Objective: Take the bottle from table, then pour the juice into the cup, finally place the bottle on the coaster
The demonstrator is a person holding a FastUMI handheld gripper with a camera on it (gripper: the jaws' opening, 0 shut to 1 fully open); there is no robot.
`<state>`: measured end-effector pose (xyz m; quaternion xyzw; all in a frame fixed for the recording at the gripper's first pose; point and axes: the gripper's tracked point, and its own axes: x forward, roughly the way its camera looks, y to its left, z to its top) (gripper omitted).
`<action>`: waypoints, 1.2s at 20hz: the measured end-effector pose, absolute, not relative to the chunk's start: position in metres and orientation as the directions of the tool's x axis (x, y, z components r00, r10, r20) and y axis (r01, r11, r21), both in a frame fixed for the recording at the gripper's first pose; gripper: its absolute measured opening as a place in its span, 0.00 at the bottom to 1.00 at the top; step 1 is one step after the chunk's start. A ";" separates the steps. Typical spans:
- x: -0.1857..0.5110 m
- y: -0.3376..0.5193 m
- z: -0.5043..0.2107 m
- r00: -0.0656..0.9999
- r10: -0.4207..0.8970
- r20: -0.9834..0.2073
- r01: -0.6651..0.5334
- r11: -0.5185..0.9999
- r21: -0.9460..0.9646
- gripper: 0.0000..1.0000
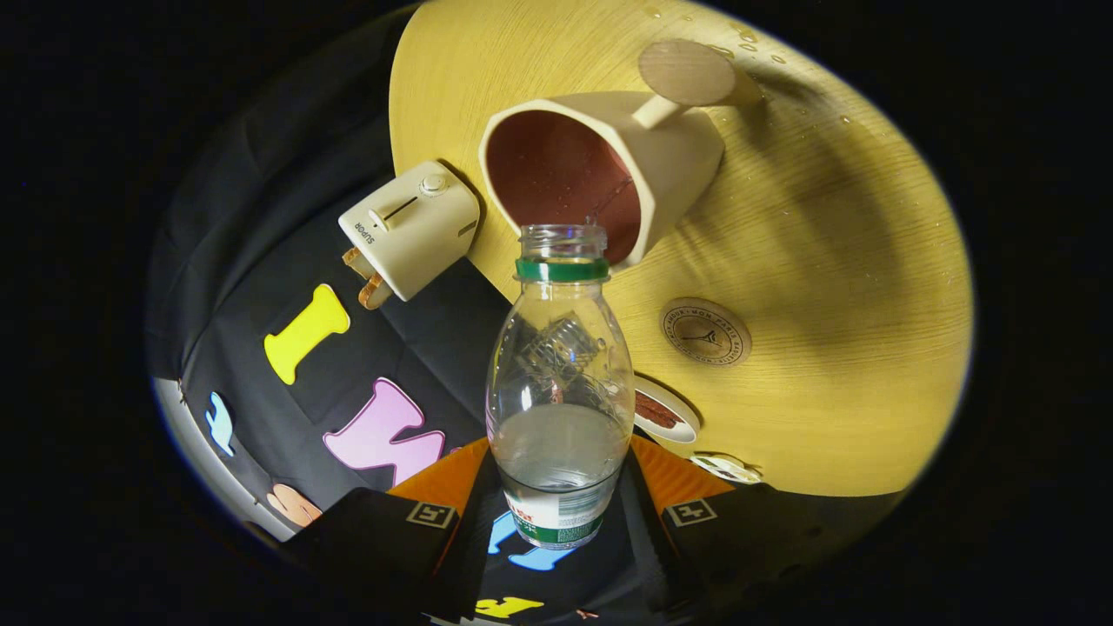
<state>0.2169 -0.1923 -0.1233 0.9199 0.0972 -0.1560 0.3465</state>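
While tongs (561, 513) grip, clear uncapped bottle (561, 382)

The gripper (558, 487) has its 2 fingers pressed on a bottle (559, 391), so the gap between them is taken. Right past the bottle's open mouth stands the cup (600, 169), its rim almost at the neck, blocking the way straight ahead. A toaster (409, 228) sits close beside the cup at the table (826, 287) edge, leaving only a narrow slot there. Coasters (705, 331) lie flat and low. Beyond them the tabletop is wide and bare.
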 end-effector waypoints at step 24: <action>0.218 -0.198 -0.120 0.941 0.025 -0.338 0.240 -0.755 0.610 0.72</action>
